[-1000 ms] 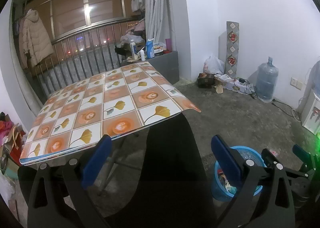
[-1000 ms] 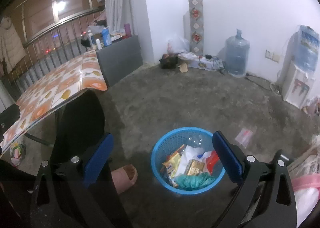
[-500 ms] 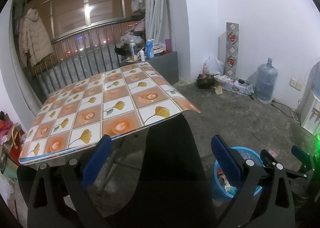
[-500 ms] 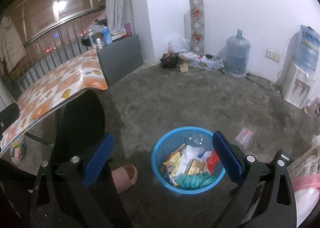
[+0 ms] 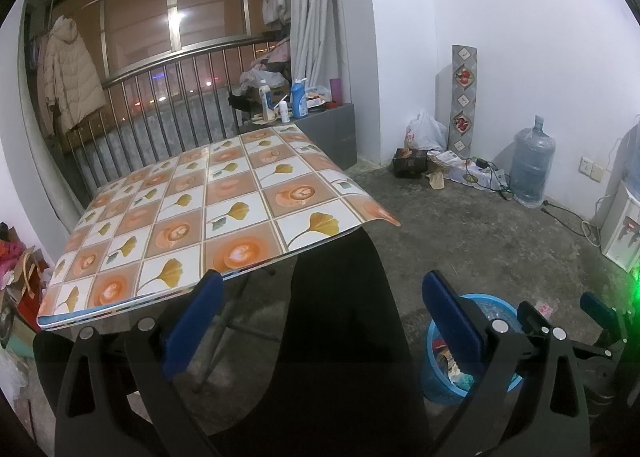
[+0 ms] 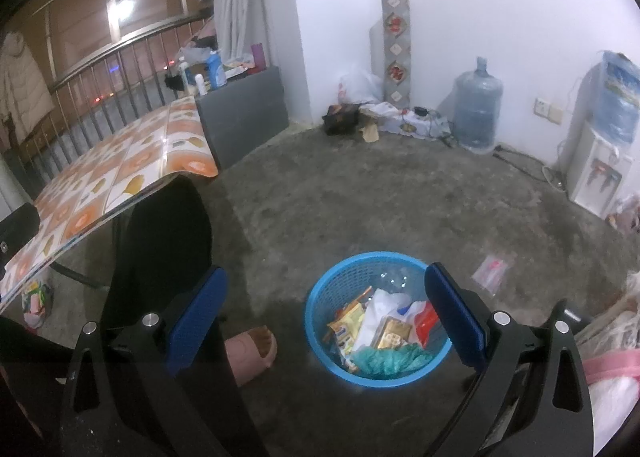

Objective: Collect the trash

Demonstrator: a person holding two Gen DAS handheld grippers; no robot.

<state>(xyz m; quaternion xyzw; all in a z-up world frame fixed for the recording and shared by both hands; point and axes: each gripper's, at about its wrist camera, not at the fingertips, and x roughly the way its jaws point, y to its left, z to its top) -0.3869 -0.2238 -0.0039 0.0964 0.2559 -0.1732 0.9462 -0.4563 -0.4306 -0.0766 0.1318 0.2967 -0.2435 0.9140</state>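
Both tools gape wide, empty. The right tool (image 6: 324, 317) hangs above the blue trash basket (image 6: 320, 297) of wrappers on the floor. The left tool (image 5: 320, 321) faces the worktop's (image 5: 224, 197) near edge.

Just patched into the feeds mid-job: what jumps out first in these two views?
The blue basket on the concrete floor, part-filled with wrappers, sits between the open fingers of the right gripper. To its left, the table with the orange flower-and-leaf cloth fills the left wrist view, nothing on it. A small clear packet lies on the floor right of the basket.
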